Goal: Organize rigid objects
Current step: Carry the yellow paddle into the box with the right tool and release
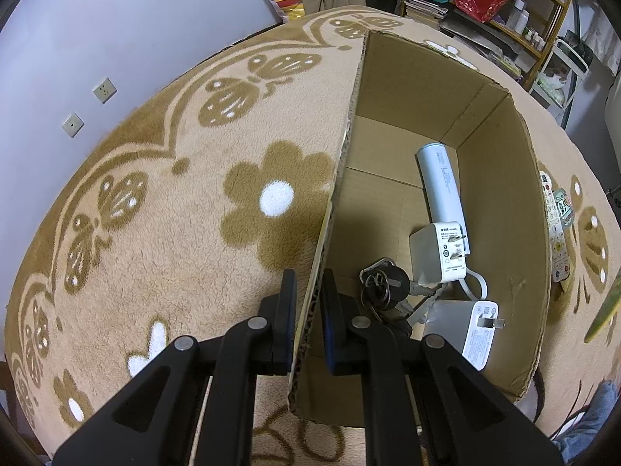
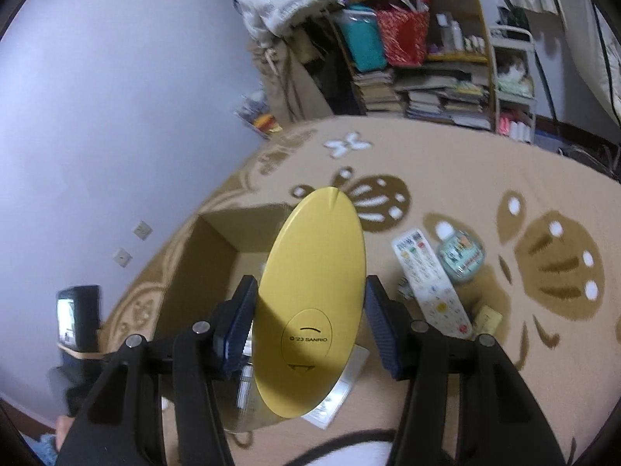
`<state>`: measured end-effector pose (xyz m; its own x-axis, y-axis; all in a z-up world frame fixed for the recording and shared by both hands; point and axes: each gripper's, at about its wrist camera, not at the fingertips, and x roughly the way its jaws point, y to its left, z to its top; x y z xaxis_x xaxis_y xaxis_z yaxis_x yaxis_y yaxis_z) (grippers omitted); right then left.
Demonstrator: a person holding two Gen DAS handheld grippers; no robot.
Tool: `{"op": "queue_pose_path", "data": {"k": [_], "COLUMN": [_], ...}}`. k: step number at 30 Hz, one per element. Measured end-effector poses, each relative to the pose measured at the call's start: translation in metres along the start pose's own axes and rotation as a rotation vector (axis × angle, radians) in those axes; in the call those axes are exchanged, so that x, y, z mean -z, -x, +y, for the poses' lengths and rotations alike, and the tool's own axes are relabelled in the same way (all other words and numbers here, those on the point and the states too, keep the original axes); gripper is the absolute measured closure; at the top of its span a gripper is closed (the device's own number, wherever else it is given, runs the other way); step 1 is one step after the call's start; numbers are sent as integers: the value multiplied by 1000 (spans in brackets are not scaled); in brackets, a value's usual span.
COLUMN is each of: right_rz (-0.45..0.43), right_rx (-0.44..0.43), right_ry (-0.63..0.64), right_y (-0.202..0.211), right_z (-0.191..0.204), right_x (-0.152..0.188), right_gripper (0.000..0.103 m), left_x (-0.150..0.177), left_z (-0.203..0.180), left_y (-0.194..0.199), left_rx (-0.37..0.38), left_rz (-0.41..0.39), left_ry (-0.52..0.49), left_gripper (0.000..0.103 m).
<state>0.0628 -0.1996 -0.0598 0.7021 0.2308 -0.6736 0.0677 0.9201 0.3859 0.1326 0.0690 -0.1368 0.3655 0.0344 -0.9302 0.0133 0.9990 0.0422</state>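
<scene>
My left gripper (image 1: 308,291) is shut on the near wall of an open cardboard box (image 1: 500,178) standing on a tan flowered blanket. Inside the box lie a white cylinder power bank (image 1: 442,186), two white plug adapters (image 1: 438,256) (image 1: 471,330) and a bunch of keys (image 1: 382,285). My right gripper (image 2: 308,299) is shut on a yellow oval Sanrio object (image 2: 314,303) and holds it above the box (image 2: 217,240). A yellow edge of the object shows at the right of the left wrist view (image 1: 605,310).
A white remote control (image 2: 431,283) and a small round teal case (image 2: 462,256) lie on the blanket right of the box. A small yellow item (image 2: 487,318) lies near the remote. Shelves with books and bags (image 2: 427,77) stand behind. A white wall is on the left.
</scene>
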Motion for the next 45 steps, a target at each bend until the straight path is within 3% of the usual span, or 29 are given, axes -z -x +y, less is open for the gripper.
{"op": "queue_pose_path", "data": {"k": [11, 24, 40, 45], "right_rz": [-35, -4, -40, -59], "right_rx": [-69, -123, -95, -22], "right_ry": [78, 83, 150, 200], "right_y": [-13, -50, -54, -43], "right_z": [58, 58, 64, 65], "right_x": [11, 32, 24, 22], "right_gripper": [44, 43, 43, 29], "left_x": [1, 2, 2, 2], "left_z": [-1, -3, -1, -1], "left_y": [0, 1, 2, 1], "left_rx": [-5, -14, -8, -10], "left_rz": [-4, -7, -5, -5], "left_ry": [-5, -12, -6, -9], "left_gripper": [92, 91, 91, 91]}}
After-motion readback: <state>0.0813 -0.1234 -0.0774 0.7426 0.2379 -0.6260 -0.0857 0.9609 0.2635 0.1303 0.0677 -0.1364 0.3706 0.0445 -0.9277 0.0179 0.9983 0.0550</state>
